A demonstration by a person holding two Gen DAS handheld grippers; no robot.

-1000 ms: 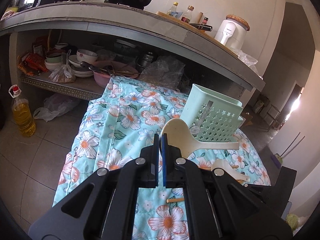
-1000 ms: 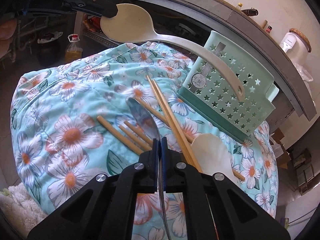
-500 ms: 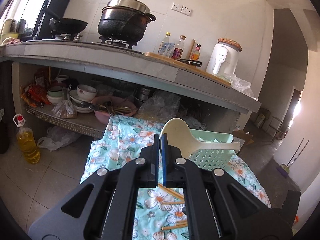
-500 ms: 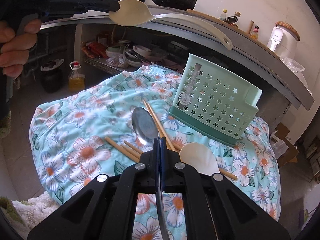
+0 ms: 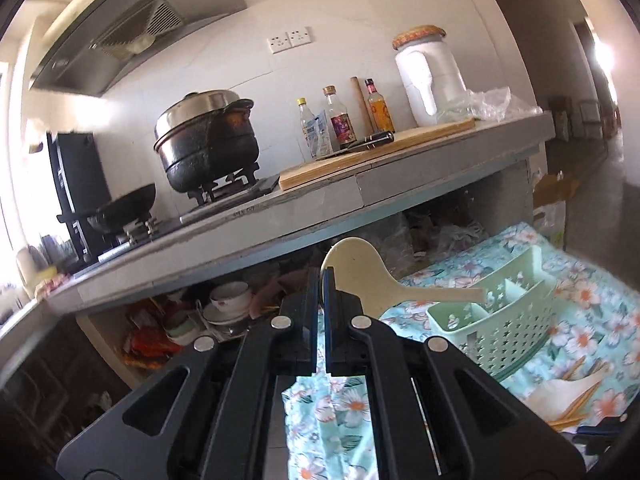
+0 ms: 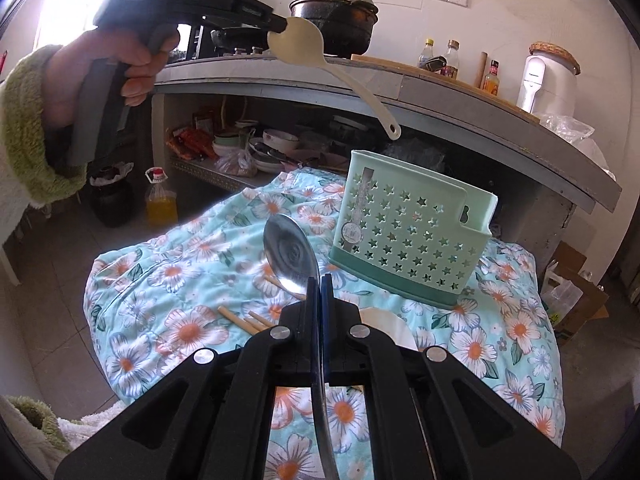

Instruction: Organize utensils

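Observation:
My left gripper [image 5: 323, 276] is shut on the bowl of a cream plastic rice paddle [image 5: 360, 280], whose handle slants right and down above the mint green star-holed utensil basket [image 5: 508, 320]. The right wrist view shows the same paddle [image 6: 304, 46] held high, left of the basket [image 6: 408, 236], by my left gripper [image 6: 280, 26]. My right gripper [image 6: 320, 280] is shut on the neck of a steel spoon [image 6: 288, 256], bowl forward, over the floral cloth [image 6: 180, 264]. Wooden chopsticks [image 6: 244, 320] and a white spoon [image 5: 560, 396] lie on the cloth.
A grey stone counter [image 5: 360, 196] carries a black pot [image 5: 208, 140], a wok [image 5: 124, 208], bottles [image 5: 340, 120] and a white appliance [image 5: 432, 80]. Bowls [image 6: 276, 140] fill the shelf under it. An oil bottle [image 6: 160, 200] stands on the tiled floor. A hand in a green sleeve [image 6: 24, 128] holds the left gripper.
The left gripper has risen and rolled with the paddle, so its handle now slants down toward the basket. The right gripper has lifted the steel spoon higher off the cloth.

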